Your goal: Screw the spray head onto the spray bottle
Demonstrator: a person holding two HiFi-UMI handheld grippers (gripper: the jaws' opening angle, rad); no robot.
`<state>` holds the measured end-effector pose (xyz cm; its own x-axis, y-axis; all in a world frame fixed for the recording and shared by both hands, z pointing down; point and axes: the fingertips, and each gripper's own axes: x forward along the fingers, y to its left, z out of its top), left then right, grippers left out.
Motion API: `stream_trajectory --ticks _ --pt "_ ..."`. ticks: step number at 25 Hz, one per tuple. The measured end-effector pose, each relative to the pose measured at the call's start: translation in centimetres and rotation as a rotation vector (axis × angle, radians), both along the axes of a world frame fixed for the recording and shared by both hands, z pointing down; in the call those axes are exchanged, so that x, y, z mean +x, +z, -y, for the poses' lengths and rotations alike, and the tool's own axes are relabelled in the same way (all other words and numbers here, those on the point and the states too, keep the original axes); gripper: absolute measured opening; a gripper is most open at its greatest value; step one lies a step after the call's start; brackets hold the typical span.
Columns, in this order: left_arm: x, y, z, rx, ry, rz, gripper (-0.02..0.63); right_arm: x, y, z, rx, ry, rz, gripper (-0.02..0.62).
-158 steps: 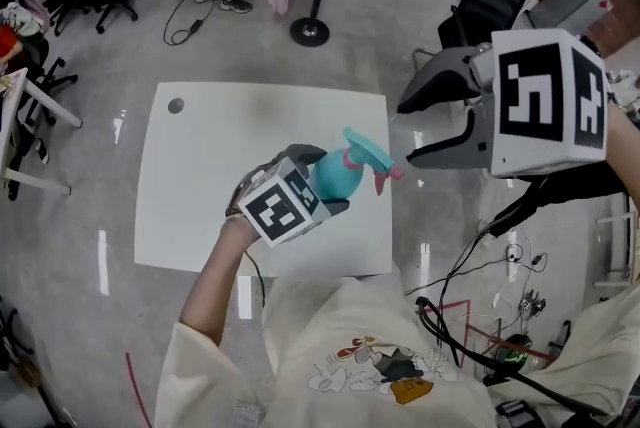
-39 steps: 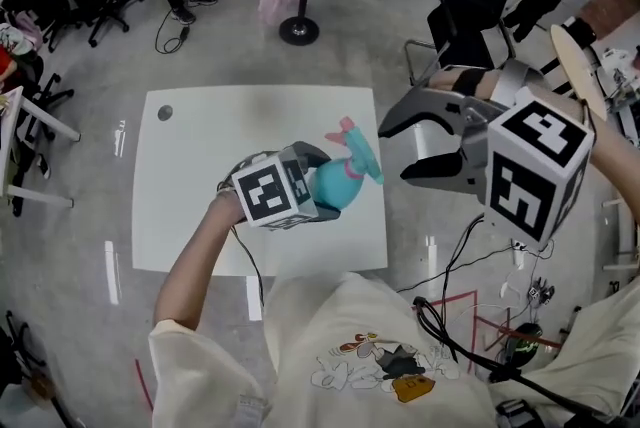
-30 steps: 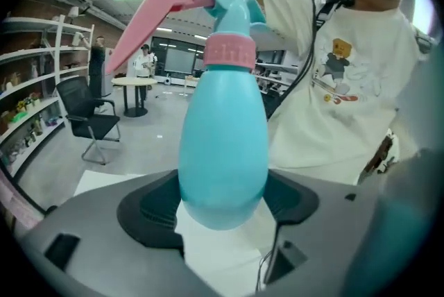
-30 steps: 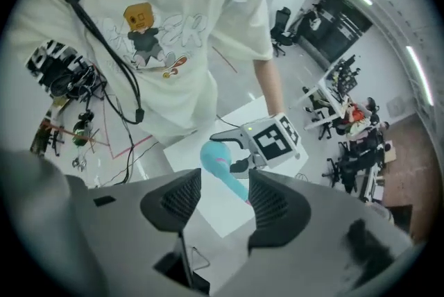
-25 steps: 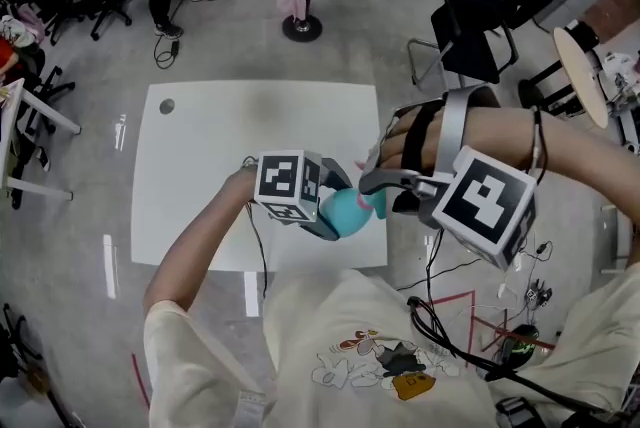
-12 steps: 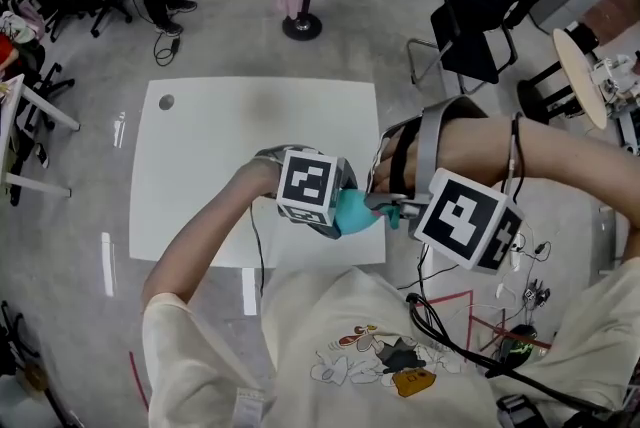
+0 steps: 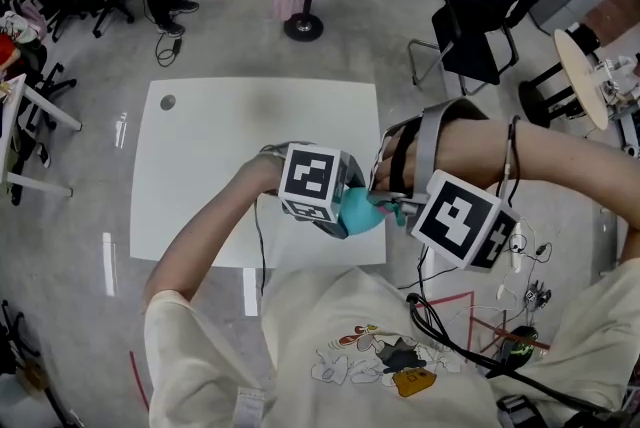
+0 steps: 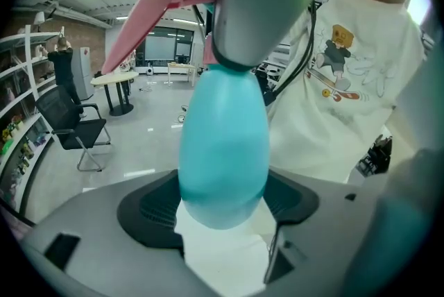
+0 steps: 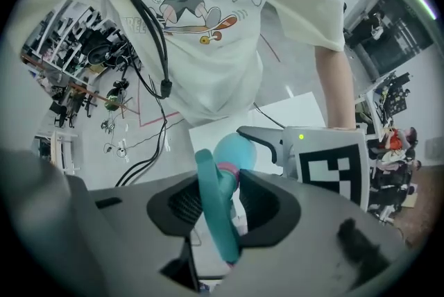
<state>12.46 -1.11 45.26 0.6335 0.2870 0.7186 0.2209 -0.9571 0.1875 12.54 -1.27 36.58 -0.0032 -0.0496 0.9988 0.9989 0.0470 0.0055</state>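
The left gripper (image 8: pixel 222 205) has its jaws clamped on the belly of the teal bottle (image 8: pixel 223 143), held above the bench (image 7: pixel 200 166). The right gripper (image 9: pixel 222 202) has its jaws closing around the spray head (image 9: pixel 211 191), which already sits on the bottle's neck. Tightening probably remains.

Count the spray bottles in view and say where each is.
1: the teal spray bottle is clamped in the left gripper, over the white table's near edge. No others visible.
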Motion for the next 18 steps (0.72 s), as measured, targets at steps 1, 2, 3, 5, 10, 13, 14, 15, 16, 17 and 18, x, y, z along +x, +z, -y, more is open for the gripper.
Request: stream_trajectory --ticks 1,2,3,5,10,13,14,15,16,17,18 --pt "0.0 0.0 0.1 0.001 -0.007 0.0 0.371 0.0 0.0 0.1 0.001 0.007 -0.002 0.135" --pt "0.0 0.0 0.3 0.002 -0.018 0.0 0.371 0.0 -0.1 0.3 0.0 0.019 -0.007 0.135" --pt "0.1 -0.1 0.5 0.004 -0.032 0.0 0.371 0.0 -0.1 0.4 -0.003 0.042 -0.012 0.135" --pt "0.2 -0.2 0.9 0.008 -0.073 0.003 0.371 0.1 -0.2 0.9 -0.017 0.109 -0.02 0.133" --pt "0.0 -0.2 2.8 0.042 -0.233 0.017 0.371 -0.3 -0.1 2.7 -0.056 0.333 -0.036 0.133" --pt "-0.6 -0.3 4.7 0.086 -0.362 0.049 0.371 -0.7 -0.1 4.3 -0.055 0.459 -0.033 0.132" --pt "-0.8 -0.2 5.3 0.096 -0.407 0.064 0.371 -0.7 0.0 4.9 -0.051 0.502 -0.03 0.132" --pt "-0.8 -0.2 5.7 0.102 -0.451 0.078 0.371 -0.7 0.0 5.3 -0.048 0.548 -0.028 0.132" --pt "-0.8 -0.1 6.0 0.107 -0.495 0.089 0.371 -0.6 0.0 5.7 -0.048 0.592 -0.029 0.132" --pt "-0.7 -0.1 6.4 0.115 -0.538 0.095 0.371 -0.5 0.1 6.0 -0.051 0.634 -0.029 0.133" --pt "-0.7 -0.1 6.7 0.126 -0.58 0.097 0.371 -0.5 0.1 6.3 -0.056 0.676 -0.029 0.132"
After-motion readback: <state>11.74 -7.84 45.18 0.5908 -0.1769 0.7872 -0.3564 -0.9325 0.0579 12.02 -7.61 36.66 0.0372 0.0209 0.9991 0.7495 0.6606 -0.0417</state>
